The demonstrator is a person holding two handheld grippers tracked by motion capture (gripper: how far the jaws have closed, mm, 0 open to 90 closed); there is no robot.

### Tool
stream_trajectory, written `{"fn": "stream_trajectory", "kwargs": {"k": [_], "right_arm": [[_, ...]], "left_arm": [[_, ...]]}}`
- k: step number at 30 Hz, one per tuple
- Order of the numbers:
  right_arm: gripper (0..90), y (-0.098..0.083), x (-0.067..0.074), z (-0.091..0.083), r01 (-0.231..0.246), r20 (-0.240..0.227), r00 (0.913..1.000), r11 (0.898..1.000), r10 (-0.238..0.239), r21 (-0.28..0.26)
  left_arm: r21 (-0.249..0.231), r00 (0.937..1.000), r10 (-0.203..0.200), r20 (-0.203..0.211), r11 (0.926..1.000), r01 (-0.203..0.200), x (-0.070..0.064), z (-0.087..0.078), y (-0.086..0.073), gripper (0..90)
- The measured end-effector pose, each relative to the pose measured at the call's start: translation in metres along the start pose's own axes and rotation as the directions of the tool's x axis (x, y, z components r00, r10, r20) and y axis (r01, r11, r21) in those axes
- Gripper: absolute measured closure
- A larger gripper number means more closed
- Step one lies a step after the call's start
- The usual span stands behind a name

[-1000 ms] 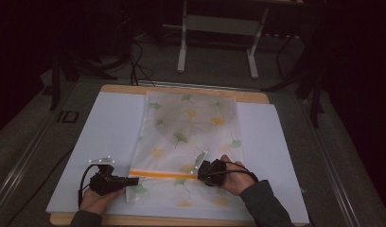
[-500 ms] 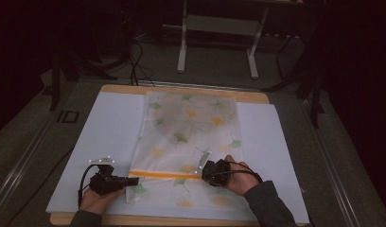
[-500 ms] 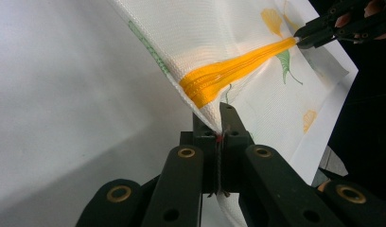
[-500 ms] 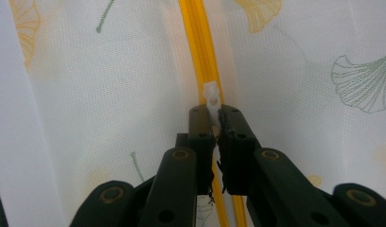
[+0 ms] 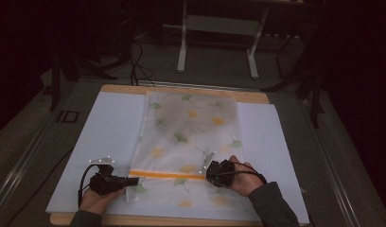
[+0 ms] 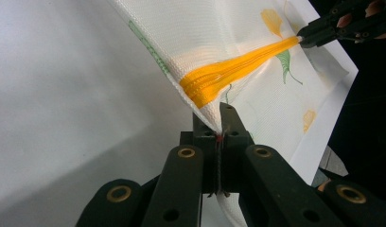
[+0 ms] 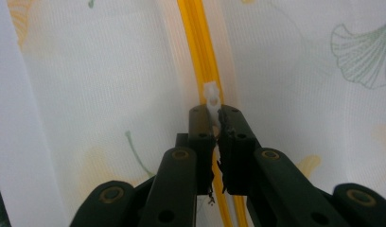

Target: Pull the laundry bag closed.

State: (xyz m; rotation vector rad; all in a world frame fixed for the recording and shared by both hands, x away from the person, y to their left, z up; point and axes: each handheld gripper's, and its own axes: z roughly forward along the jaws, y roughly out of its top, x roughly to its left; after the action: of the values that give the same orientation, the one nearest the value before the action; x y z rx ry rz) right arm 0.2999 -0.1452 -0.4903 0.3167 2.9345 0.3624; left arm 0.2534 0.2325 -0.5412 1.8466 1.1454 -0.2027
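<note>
1. A white mesh pouch [image 5: 188,142] printed with ginkgo leaves lies flat on the white-covered table [image 5: 101,137], its orange zipper [image 5: 165,174] running crosswise near the person's edge
2. The left gripper [image 5: 129,181] has its jaws pressed together on the pouch's corner [image 6: 207,118], right at the end of the zipper; the fabric rises from between the jaws and the orange band stretches away from them toward the other hand
3. The right gripper [image 5: 211,171] pinches the small white zipper pull [image 7: 211,97]; its jaws are closed on the tab, with the slider just ahead of the tips and the orange teeth [image 7: 196,42] running straight on beyond them
4. The zipper's long axis lies in line between the two sets of jaws, so I judge the coming pull has to travel along that line, the left hand anchoring the end
5. The right hand is the one on the slider, so it looks set to do the moving
</note>
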Motion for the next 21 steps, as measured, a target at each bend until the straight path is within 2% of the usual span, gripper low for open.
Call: {"fn": "stream_trajectory", "kwargs": {"k": [21], "right_arm": [[84.5, -0.014, -0.004, -0.004, -0.02, 0.009, 0.9998, 1.0, 0.02, 0.024]], "left_arm": [[0.002, 1.0, -0.001, 0.0, 1.0, 0.001, 0.0, 0.0, 0.0, 88.9]]}}
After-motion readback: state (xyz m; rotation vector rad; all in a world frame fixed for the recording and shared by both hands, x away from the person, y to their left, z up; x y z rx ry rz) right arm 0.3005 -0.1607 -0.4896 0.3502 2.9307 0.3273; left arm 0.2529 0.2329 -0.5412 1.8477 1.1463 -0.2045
